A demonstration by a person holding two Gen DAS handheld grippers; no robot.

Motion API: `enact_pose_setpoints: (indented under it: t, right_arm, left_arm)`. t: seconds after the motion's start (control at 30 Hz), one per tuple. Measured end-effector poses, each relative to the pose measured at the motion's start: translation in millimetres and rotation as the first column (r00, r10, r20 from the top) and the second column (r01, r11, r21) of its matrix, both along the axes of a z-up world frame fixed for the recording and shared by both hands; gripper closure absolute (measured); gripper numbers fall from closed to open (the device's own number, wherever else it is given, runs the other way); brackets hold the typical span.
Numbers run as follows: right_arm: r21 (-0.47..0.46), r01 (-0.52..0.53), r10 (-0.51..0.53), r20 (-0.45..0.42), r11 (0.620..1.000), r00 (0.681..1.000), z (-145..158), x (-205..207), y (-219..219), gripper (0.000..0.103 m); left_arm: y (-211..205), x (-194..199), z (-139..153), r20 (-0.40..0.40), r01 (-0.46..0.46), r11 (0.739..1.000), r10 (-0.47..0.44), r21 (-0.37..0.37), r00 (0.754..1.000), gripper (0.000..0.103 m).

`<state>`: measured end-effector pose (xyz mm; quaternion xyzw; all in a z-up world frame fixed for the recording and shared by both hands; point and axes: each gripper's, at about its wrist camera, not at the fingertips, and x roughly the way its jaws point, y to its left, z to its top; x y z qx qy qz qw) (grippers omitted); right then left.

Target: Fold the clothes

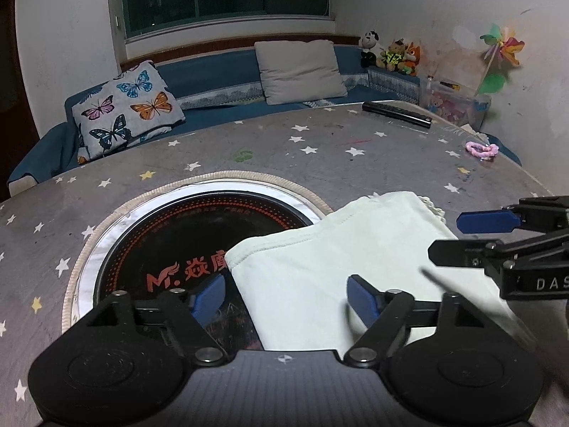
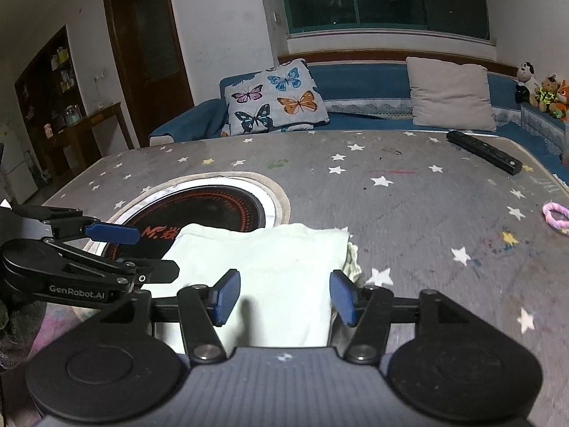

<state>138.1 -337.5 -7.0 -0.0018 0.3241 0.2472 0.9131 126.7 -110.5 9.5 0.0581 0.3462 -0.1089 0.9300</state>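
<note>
folded pale mint-green cloth garment (image 1: 355,259) lies flat on the grey star-print bench (image 1: 320,146), near edge, one corner overlapping the round black induction hob (image 1: 185,235) set in the benchtop.

left gripper (image 1: 286,295): blue pads spread wide, cloth edge below and between them, pads not pressing it, so open, holding nothing. right gripper (image 2: 284,297): pads apart over the garment's near right part, also no contact on the pads, open. each gripper also shows side-on in the other's view, jaws apart.

view differences:
- left wrist only: clear plastic storage box (image 1: 457,105) at the bench's far right with colourful cartoon-print items inside, exact contents too small to tell; multicolour pinwheel (image 1: 501,53) standing at that corner against the wall.
- right wrist only: dark wooden door (image 2: 145,42), dark shelf unit (image 2: 53,71) with small bottles/boxes on it, low wooden side table (image 2: 92,124) at left.
- right wrist shows the garment's right side with a fringed off-white layer (image 2: 352,259) peeking out underneath; left wrist only catches that fringe at the far corner.
- both: long black remote control (image 2: 485,156) far side of bench, pink braided loop (image 2: 556,217) at right edge, butterfly-print cushion (image 1: 124,110), plain grey cushion (image 1: 300,69) and plush toys (image 1: 391,53) on the blue sofa (image 1: 220,71).
</note>
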Motion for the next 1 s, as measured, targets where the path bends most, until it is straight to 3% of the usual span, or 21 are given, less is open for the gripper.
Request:
enact_pose_setpoints:
  t: [0.33, 0.53, 0.8, 1.0]
  right_arm:
    - [-0.003, 0.030, -0.030, 0.016, 1.000, 0.999, 1, -32, -1, 0.018]
    - [-0.010, 0.054, -0.053, 0.025, 0.999, 0.998, 4, -48, -2, 0.007]
    - [-0.033, 0.079, -0.077, 0.051, 0.996, 0.996, 8, -65, 1, 0.000]
    - [-0.033, 0.092, -0.090, 0.060, 0.995, 0.994, 8, -75, 4, 0.000]
  left_arm:
    - [2, -36, 5, 0.053, 0.016, 1.000, -0.016, -0.008, 0.998, 0.000]
    - [0, -58, 9, 0.095, 0.026, 1.000, -0.025, -0.009, 0.995, 0.000]
    - [-2, -75, 4, 0.088, 0.015, 1.000, -0.016, 0.013, 0.996, 0.000]
    - [1, -83, 2, 0.085, 0.011, 1.000, -0.012, 0.020, 0.996, 0.000]
